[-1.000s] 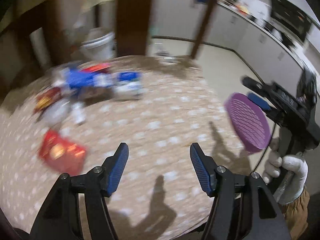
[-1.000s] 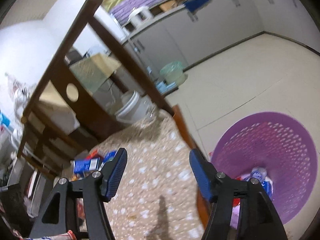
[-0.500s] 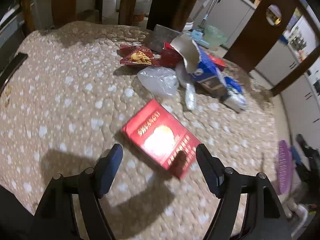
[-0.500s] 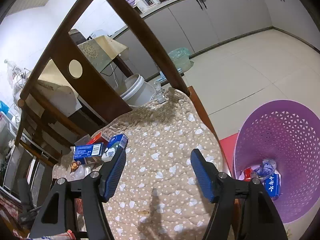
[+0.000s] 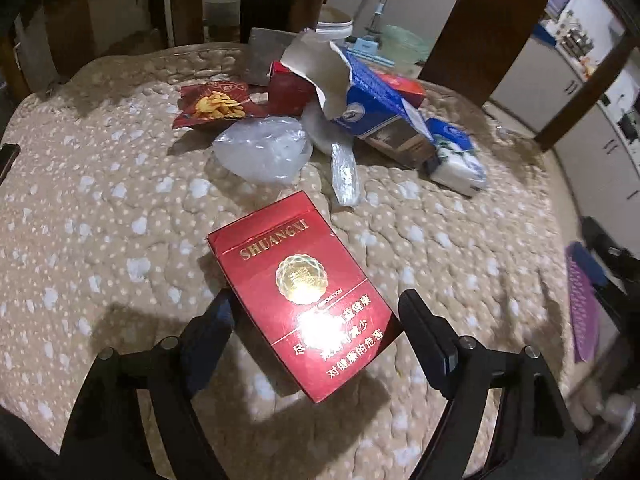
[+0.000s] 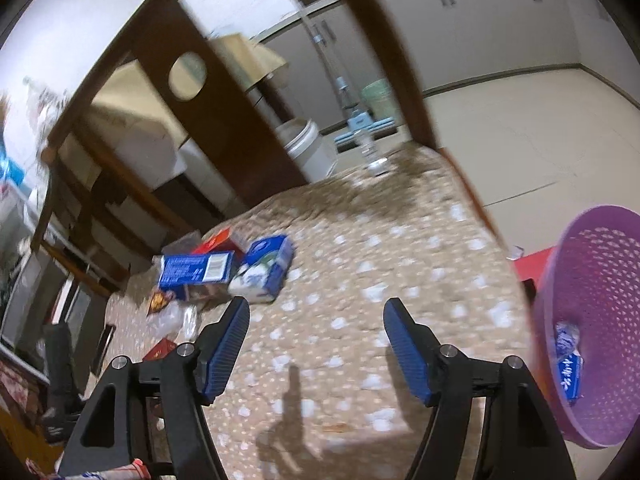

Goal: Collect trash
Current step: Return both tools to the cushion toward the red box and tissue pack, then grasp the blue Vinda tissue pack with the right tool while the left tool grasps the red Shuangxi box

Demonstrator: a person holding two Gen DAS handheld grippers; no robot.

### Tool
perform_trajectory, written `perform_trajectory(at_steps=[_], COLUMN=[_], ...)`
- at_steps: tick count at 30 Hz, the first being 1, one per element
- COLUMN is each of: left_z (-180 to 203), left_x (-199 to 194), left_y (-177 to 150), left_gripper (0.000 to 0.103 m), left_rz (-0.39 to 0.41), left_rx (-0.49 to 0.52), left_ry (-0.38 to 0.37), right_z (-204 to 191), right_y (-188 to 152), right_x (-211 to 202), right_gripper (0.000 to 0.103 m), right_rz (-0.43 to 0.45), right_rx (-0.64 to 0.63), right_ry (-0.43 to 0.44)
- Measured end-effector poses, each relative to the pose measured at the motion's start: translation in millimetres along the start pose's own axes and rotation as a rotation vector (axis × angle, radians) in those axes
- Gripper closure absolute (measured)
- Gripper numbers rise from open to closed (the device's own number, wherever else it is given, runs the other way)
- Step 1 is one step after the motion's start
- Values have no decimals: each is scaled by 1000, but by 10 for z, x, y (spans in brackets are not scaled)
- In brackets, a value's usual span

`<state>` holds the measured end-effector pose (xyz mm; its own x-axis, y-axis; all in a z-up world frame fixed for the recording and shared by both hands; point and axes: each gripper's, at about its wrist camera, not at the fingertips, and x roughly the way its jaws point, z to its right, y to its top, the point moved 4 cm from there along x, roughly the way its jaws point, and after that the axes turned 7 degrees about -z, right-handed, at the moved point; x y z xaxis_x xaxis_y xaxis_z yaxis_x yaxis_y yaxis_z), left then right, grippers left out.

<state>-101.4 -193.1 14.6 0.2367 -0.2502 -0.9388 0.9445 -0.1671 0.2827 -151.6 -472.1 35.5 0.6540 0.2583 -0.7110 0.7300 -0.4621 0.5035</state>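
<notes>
Red and glossy, the box lies flat on the quilted tabletop right between the fingers of your left gripper. Those fingers are spread wide, one on each side of the box's near end, and neither pad is clearly pressing on it.

Beyond the box sits the rest of the trash in a loose heap: a clear bag, a snack packet, a torn blue carton and a tissue pack just beside the carton. A strip of clear wrapper lies between the bag and the carton, near the box's far corner.

Your right gripper hangs over the tabletop's near edge with its fingers also wide apart and nothing between them. From that view the blue carton and tissue pack touch each other, well ahead of the fingers. The purple basket stands off the tabletop's right side, tilted toward you, with a blue wrapper inside it.
</notes>
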Motion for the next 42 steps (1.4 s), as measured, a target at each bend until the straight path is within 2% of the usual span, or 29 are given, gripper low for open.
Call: perform_trajectory(at_steps=[7, 10, 13, 15, 16, 17, 21, 26, 30, 31, 32, 36, 42], left_z=[-241, -318, -339, -384, -409, -416, -470, -519, -517, -525, -539, -598, -659], left_x=[-359, -417, -404, -404, -398, -392, -417, -345, -288, -273, -258, -250, -350], left_y=[-93, -152, -176, -222, -241, -246, -277, -278, -306, -311, -319, -321, -303], left_gripper=[22, 22, 22, 22, 22, 22, 22, 22, 21, 21, 21, 21, 21], left_rz=[73, 93, 101, 99, 96, 95, 114, 106, 89, 83, 76, 65, 79], left_rx=[12, 39, 61, 72, 75, 78, 95, 99, 102, 101, 98, 70, 30], left_ry=[-44, -13, 6, 11, 10, 7, 5, 5, 4, 3, 2, -10, -31], right_z=[-521, -712, -862, -907, -897, -875, -710, -733, -785, -782, -775, -721, -520], right_y=[-105, -59, -5, 28, 69, 102, 231, 350, 401, 396, 392, 358, 68], right_x=[383, 547, 715, 853, 941, 968, 989, 1147, 1445, 1490, 1518, 1394, 880], right_gripper=[29, 29, 29, 29, 32, 33, 33, 33, 33, 37, 45, 50, 50], right_rz=[-70, -67, -82, -94, -101, -104, -109, -138, -211, -224, -232, -239, -230], right_rx=[-178, -274, -320, -352, -346, -323, -177, -154, -158, -152, -143, -130, -109], right_ry=[-26, -120, -153, -228, -268, -266, -184, -199, -262, -261, -252, -220, -161])
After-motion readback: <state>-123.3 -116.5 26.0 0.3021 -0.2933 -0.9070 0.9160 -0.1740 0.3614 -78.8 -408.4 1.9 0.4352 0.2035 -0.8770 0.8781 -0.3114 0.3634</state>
